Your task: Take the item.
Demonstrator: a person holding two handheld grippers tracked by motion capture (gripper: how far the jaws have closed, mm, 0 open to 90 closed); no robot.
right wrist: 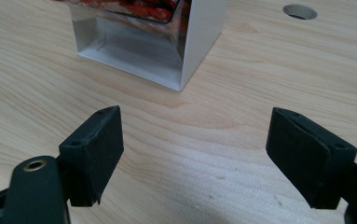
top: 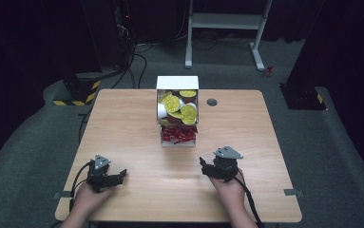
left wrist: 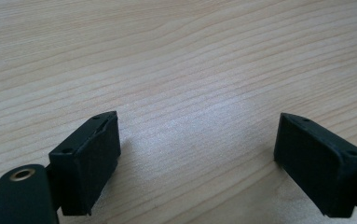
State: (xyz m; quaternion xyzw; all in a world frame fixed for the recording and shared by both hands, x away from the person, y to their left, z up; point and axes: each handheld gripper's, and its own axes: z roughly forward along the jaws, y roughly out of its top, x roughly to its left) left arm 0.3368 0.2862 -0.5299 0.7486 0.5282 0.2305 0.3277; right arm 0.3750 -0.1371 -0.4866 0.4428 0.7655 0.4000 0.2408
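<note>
A white box (top: 177,83) stands at the table's far middle, its upper part stacked with small cups with yellow lids (top: 175,104) and its lower tray filled with red packets (top: 178,135). My left gripper (top: 118,177) rests at the front left of the wooden table (top: 132,118), held by a hand, jaws wide apart with bare wood between them (left wrist: 197,140). My right gripper (top: 207,167) sits at the front right, also open and holding nothing (right wrist: 195,140). In the right gripper view the box's clear lower tray (right wrist: 134,46) lies ahead of the jaws.
A round cable hole (top: 212,102) sits in the table right of the box, seen also in the right gripper view as a hole (right wrist: 299,11). Beyond the table are a white frame stand (top: 225,28), cables and a yellow-black striped base (top: 77,92) on the grey floor.
</note>
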